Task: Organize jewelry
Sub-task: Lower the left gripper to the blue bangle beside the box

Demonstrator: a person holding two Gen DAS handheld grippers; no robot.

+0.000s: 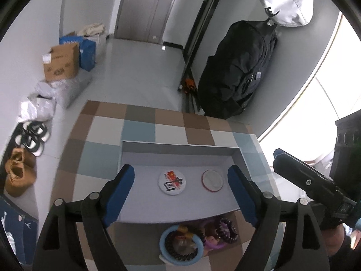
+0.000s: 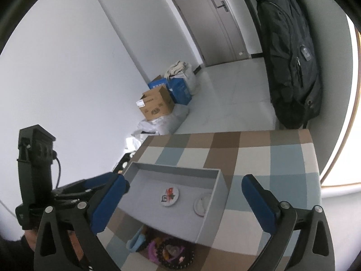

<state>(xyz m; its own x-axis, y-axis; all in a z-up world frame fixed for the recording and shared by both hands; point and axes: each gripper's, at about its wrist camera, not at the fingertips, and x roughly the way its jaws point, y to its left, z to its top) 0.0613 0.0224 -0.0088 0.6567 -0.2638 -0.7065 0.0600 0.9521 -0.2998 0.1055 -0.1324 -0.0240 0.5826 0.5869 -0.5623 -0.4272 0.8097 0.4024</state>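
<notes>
Just ahead of the left tool [image 1: 181, 190], a shallow grey box [image 1: 180, 150] sits on the checked desk [image 1: 140, 128], and the tool's blue pads stand wide apart with nothing between them. Two round badges lie flat on the box floor between those pads: a white badge with red and black print [image 1: 170, 183] nearer the left pad, and a plain white badge with a red rim [image 1: 212, 180] nearer the right pad, the two apart from each other. Beneath the left tool, close against the box's near wall, a small heap of jewelry rests on the desk: a light blue ring [image 1: 180, 245] with a dark beaded bracelet [image 1: 179, 248] lying inside it, and beside them a purple bracelet [image 1: 223, 228] touching the heap.

The right tool [image 2: 185, 199] hangs over the near right corner of the same box, its pads also spread wide and holding nothing. In its view the left tool appears off to the left, level with the box's left wall. Beyond the desk, a black backpack [image 1: 239, 67] leans at the wall to the right, and cardboard boxes [image 1: 62, 62] stand on the floor to the left.
</notes>
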